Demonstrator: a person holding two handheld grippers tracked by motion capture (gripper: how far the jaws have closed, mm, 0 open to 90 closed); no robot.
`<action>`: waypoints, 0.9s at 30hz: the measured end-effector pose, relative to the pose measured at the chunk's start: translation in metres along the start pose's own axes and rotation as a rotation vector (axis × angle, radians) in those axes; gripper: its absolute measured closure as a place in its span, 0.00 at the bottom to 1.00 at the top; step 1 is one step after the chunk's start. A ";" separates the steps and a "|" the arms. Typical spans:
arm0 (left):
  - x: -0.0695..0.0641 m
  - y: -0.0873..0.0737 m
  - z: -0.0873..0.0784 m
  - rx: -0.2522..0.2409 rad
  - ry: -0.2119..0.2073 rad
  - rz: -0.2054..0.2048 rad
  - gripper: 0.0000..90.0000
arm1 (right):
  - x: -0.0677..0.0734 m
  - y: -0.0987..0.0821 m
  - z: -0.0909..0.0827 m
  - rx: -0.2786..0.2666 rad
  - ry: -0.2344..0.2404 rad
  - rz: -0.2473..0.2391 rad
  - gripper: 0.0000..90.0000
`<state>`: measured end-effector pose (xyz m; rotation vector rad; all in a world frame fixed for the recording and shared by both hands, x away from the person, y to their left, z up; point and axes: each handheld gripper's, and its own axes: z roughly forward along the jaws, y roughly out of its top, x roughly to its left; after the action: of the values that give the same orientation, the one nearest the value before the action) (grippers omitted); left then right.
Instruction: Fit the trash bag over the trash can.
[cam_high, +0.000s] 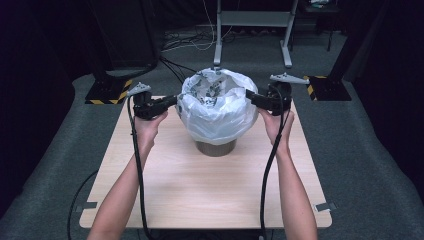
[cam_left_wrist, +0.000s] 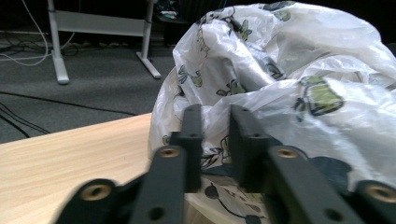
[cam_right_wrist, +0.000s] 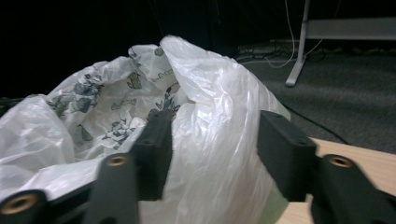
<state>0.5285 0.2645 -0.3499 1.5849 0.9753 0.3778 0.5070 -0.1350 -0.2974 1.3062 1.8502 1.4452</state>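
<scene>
The bag (cam_high: 216, 105) drapes a bin (cam_high: 215, 147) near the desk's (cam_high: 200, 190) far edge, midway between both hands; left tongs (cam_high: 175, 99) sit at its left rim, jaws slightly apart with film between them; right tongs (cam_high: 248, 95) at its right rim, jaws wider apart, straddling a fold unpinched; both equally near.
</scene>
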 end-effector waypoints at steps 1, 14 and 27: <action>-0.002 0.001 -0.004 -0.005 -0.005 -0.002 0.76 | -0.001 -0.001 0.003 0.006 0.001 0.009 0.61; -0.017 0.009 -0.017 -0.030 -0.008 -0.014 0.46 | 0.016 -0.018 -0.002 -0.041 -0.024 -0.016 1.00; -0.027 0.024 -0.014 -0.040 -0.012 -0.016 0.41 | 0.045 -0.035 -0.018 -0.064 0.052 -0.053 1.00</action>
<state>0.5114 0.2543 -0.3167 1.5411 0.9654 0.3736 0.4581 -0.1050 -0.3147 1.1906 1.8422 1.5109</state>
